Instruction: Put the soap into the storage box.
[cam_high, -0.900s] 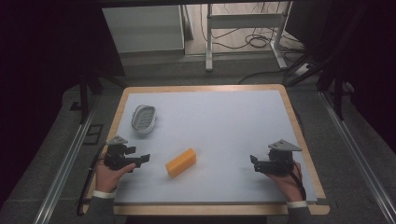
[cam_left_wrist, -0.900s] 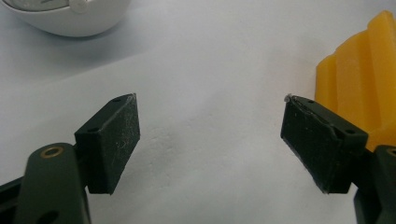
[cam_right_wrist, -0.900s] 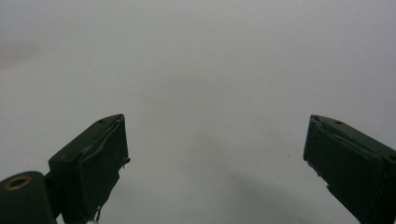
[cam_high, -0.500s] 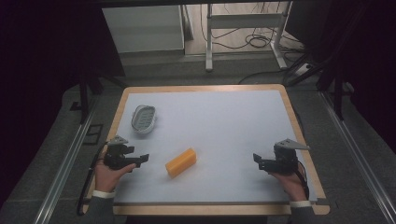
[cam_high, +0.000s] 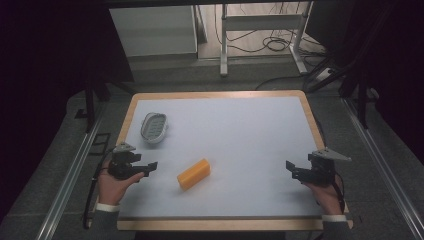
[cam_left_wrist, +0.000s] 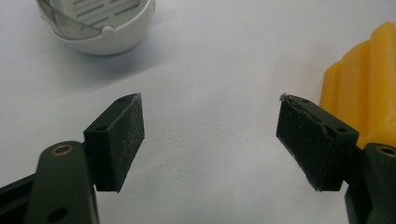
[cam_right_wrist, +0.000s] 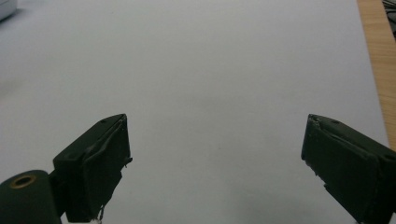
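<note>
On the pale tabletop (cam_high: 240, 135), framed by a wooden rim (cam_high: 215, 94), a yellow block (cam_high: 193, 173) is lying flat and slantwise, its far end pointing up and to the right; it is a bright, waxy oblong with rounded ridges running along its side, as the left gripper view is showing (cam_left_wrist: 369, 84). Taking the block as the mark: a white oval dish (cam_high: 153, 127) with a slotted insert is sitting beyond it and to its left, well apart, near the rim's left side; the left gripper (cam_high: 149, 167) is hovering just to the block's left, its jaws standing wide apart with bare tabletop between them, the block lying just past the right-hand jaw in the left gripper view; the right gripper (cam_high: 292, 171) is hanging far to the block's right, near the rim's right side, its jaws likewise spread open over bare surface. Between the block and the right gripper, and beyond the block toward the far rim, wide free tabletop is stretching; the near rim is running close below the block.
</note>
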